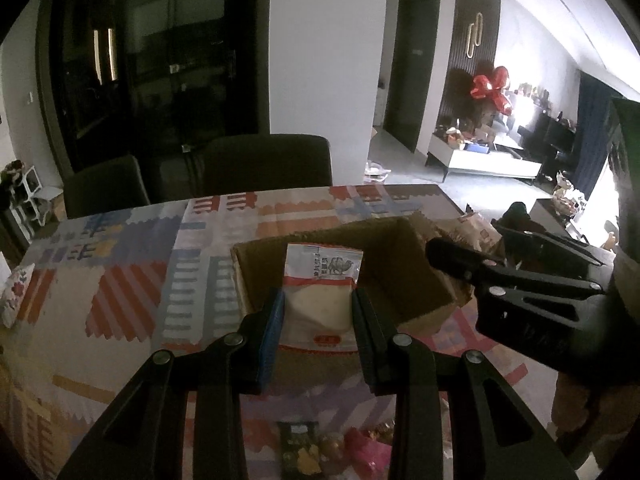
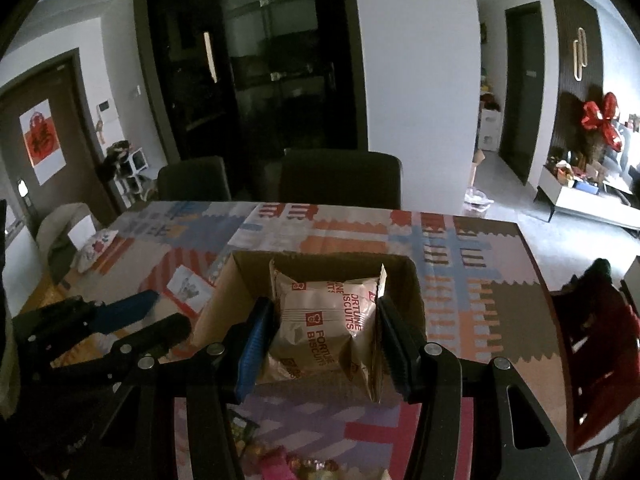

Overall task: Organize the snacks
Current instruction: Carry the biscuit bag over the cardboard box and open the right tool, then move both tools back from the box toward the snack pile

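Note:
An open cardboard box (image 1: pixel 404 264) stands on the patterned tablecloth; it also shows in the right wrist view (image 2: pixel 224 300). My left gripper (image 1: pixel 318 308) is shut on a white snack packet with a camel picture (image 1: pixel 320 280), held over the box's near edge. My right gripper (image 2: pixel 324 316) is shut on a beige Fortune Biscuits bag (image 2: pixel 324 320), held over the box opening. The right gripper appears in the left wrist view (image 1: pixel 472 256), to the right of the box. The left gripper appears in the right wrist view (image 2: pixel 160 312), left of the box.
Several loose snacks lie at the table's near edge (image 1: pixel 320 448), also seen in the right wrist view (image 2: pixel 280 460). Two dark chairs (image 1: pixel 264 164) stand at the far side. A small cushion (image 1: pixel 16 292) sits at the left table edge. A red chair (image 2: pixel 596 332) stands at the right.

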Demonstrator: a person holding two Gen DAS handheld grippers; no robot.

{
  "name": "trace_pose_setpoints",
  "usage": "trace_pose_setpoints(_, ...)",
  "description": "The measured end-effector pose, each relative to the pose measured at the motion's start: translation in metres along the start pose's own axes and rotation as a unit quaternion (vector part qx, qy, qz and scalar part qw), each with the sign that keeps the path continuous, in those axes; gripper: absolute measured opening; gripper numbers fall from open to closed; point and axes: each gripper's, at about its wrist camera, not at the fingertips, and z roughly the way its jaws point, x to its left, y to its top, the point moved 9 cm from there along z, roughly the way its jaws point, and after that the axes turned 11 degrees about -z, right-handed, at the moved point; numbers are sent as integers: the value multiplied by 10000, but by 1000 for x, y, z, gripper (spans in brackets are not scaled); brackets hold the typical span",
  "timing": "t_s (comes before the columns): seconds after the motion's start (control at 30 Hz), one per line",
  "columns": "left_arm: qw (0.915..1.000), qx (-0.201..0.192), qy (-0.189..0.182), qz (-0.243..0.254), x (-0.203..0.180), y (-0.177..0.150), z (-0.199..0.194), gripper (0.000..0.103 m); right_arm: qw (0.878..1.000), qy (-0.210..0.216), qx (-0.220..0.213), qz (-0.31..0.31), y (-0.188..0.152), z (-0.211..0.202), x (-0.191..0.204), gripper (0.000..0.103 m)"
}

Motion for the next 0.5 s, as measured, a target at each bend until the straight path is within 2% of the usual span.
trace_pose_setpoints(0.33, 9991, 384, 153, -117, 15, 8, 42, 35, 9996, 64, 259, -25, 9, 45, -7, 55)
trace_pose_setpoints(0.43, 9989, 386, 241, -150, 20, 9, 46, 37, 9996, -5, 260, 67, 7, 51, -11, 68)
trace_pose_setpoints(0.5, 9990, 331, 284, -108, 21, 9, 44, 43, 9995, -70, 313, 62, 4, 53, -12, 69)
